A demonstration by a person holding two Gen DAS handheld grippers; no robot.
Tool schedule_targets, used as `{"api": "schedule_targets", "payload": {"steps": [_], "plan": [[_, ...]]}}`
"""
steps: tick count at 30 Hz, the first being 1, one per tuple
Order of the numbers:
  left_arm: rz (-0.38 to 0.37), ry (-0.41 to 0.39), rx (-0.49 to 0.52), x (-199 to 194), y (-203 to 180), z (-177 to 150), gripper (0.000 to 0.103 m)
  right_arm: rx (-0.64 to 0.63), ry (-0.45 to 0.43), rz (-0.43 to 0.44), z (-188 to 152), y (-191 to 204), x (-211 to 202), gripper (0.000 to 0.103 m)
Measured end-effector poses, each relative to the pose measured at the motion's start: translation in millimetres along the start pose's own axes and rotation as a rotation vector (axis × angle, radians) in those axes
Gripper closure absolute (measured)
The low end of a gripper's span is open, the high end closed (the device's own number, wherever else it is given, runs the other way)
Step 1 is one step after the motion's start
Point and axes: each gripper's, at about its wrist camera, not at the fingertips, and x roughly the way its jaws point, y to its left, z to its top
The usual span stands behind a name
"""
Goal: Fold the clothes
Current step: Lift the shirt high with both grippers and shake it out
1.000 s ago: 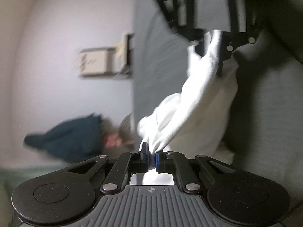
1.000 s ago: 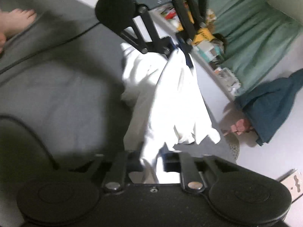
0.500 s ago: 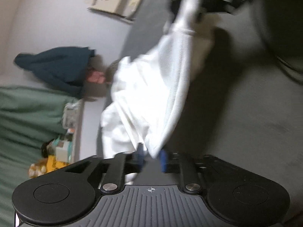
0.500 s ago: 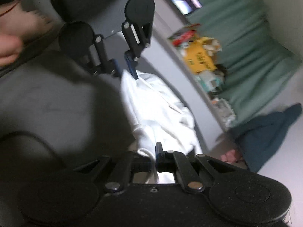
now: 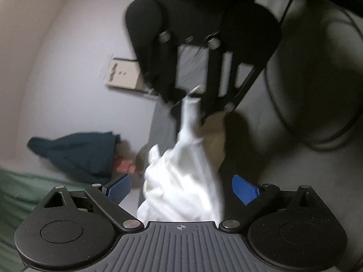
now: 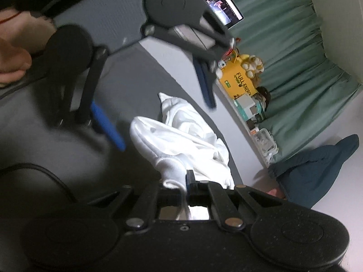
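Fingers of the left gripper (image 5: 181, 187) stand wide apart in the left wrist view, their blue ribbed pads (image 5: 119, 187) flanking but not pressing the white garment (image 5: 181, 181), which bunches between them; the jaws have just been opening, with the cloth loose in the gap. From there the garment narrows into a twisted rope that climbs straight ahead to the right gripper (image 5: 192, 99), whose fingers are clamped on its tip. So the long axis runs from one gripper to the other, and I judge the left must re-grip a fresh edge close by. Beyond the fingers on the left lies a dark teal garment (image 5: 77, 151) on a pale floor. Seen from the right wrist, the right gripper (image 6: 185, 181) pinches a thick, ribbed hem of the soft, knit-looking garment (image 6: 181, 140), which slumps in rumpled folds ahead on a grey bed (image 6: 127, 86). The left gripper (image 6: 158, 113) hovers just beyond the heap, blurred, jaws spread. Green curtain (image 6: 295, 68) hangs to the right.
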Motion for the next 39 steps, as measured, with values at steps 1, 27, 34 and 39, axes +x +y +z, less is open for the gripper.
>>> {"api": "schedule_targets", "payload": {"steps": [1, 27, 34, 39], "plan": [[-0.011, -0.002, 0.015, -2.3, -7.5, 4.7, 0.019, 0.002, -0.006, -0.006, 1.0, -0.7, -3.0, 0.098], [0.303, 0.367, -0.772, 7.8, 143.7, -95.9, 0.1, 0.093, 0.134, 0.033, -14.2, 9.9, 16.0, 0.035], [0.331, 0.352, -0.799, 38.5, 177.3, -105.6, 0.1, -0.035, 0.035, -0.088, -8.5, 40.5, 38.3, 0.037], [0.329, 0.36, -0.808, 36.5, 177.5, -108.4, 0.1, -0.105, 0.084, -0.136, -11.0, 49.5, 51.9, 0.069]]}}
